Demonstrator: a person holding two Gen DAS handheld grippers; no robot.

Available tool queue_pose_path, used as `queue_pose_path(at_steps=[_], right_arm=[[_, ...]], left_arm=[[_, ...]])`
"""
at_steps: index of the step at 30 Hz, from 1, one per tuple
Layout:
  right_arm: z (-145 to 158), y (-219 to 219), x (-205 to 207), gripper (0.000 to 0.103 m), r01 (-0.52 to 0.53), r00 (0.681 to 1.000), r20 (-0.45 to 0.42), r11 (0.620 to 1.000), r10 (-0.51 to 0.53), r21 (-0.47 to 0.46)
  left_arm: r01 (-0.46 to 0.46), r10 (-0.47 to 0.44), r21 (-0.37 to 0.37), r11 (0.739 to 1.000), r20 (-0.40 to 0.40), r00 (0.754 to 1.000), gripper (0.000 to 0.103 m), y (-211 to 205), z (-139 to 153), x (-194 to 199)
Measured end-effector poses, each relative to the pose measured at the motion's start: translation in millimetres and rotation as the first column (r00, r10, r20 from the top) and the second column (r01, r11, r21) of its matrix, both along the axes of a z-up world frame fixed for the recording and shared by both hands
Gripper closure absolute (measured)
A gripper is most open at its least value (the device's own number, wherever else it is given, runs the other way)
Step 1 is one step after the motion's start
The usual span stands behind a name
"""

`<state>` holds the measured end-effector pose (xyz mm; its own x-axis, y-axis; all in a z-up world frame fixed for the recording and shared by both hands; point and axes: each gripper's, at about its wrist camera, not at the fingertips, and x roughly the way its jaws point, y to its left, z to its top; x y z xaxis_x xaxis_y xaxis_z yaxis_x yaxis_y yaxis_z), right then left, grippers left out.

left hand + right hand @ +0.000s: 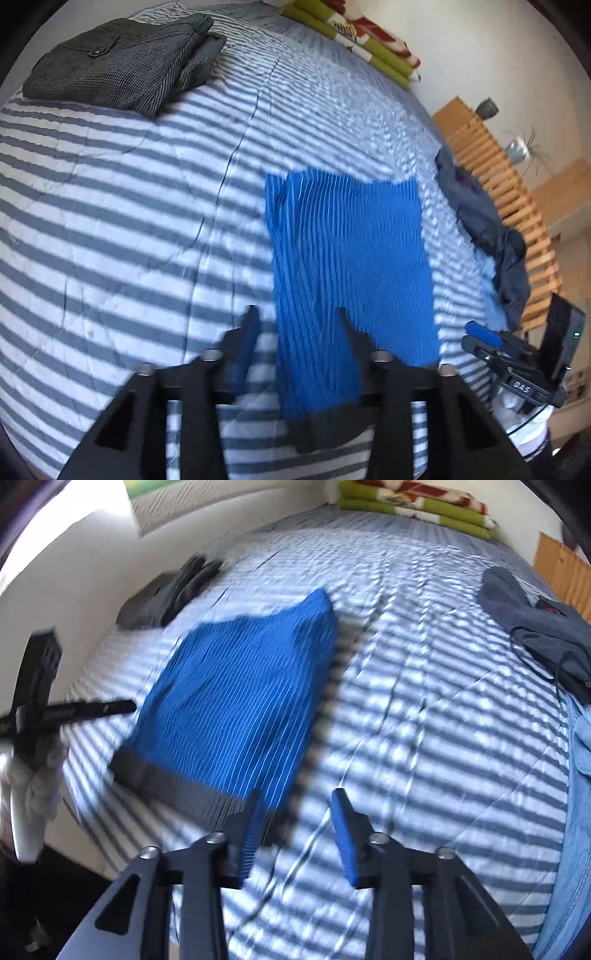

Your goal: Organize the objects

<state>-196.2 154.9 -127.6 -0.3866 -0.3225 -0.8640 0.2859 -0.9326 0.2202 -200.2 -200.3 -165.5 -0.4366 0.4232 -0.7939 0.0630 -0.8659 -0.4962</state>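
The blue striped garment (347, 266) lies folded flat at the centre of the striped bed (110, 240). Both the left gripper (295, 314) and right gripper (295, 797) hover above it, jaws spread, holding nothing. The folded grey trousers (122, 62) sit upper left.

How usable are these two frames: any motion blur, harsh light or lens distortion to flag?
Left wrist: mostly sharp, the folded grey garment crisp; strong fisheye bulge on the striped bedspread; the left gripper's fingers slightly soft. Right wrist: clear motion blur smearing the blue garment and stripes, with a blown-out bright patch at upper left.
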Motion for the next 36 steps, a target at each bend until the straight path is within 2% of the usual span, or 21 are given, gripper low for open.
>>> queue_pose_path(at_steps=[4, 8, 14, 19, 22, 24, 27, 32, 36], right_arm=[[-6, 5, -34, 0.065, 0.057, 0.998, 0.033, 0.995, -0.055, -0.084], [-26, 7, -59, 0.065, 0.082, 0.991, 0.122, 0.986, -0.064, -0.144], [-50, 19, -68, 0.065, 0.117, 0.974, 0.216, 0.962, -0.063, -0.248], [-53, 14, -70, 0.065, 0.076, 0.978, 0.21, 0.96, -0.019, -0.268], [-52, 6, -71, 0.066, 0.041, 0.98, 0.2, 0.963, 0.014, -0.265], [-52, 2, -73, 0.071, 0.031, 0.981, 0.195, 0.966, 0.021, -0.258], [-59, 2, -75, 0.096, 0.029, 0.971, 0.237, 0.958, 0.041, -0.285], [-54, 8, -72, 0.101, 0.064, 0.975, 0.221, 0.942, 0.011, -0.33], [-38, 19, -66, 0.101, 0.081, 0.981, 0.191, 0.919, -0.006, -0.386]], left_arm=[[-0.015, 0.015, 0.016, 1.0, 0.033, 0.999, 0.05, 0, -8, -20], [0.003, -0.004, 0.021, 1.0, 0.075, 0.997, 0.051, 3, -23, -28], [0.003, -0.004, 0.014, 1.0, 0.079, 0.997, 0.068, 0, -36, -26], [0.033, -0.031, -0.016, 0.999, 0.067, 0.997, 0.087, 10, -40, -30], [0.049, -0.048, -0.018, 0.999, 0.066, 0.997, 0.093, 16, -42, -31], [0.059, -0.058, -0.019, 0.998, 0.063, 0.996, 0.094, 18, -42, -32], [0.072, -0.072, -0.004, 0.997, 0.061, 0.996, 0.097, 18, -43, -32], [0.052, -0.055, 0.067, 0.996, 0.047, 0.997, 0.098, 11, -40, -28], [0.038, -0.037, 0.136, 0.99, -0.011, 0.999, 0.099, -1, -18, -19]])
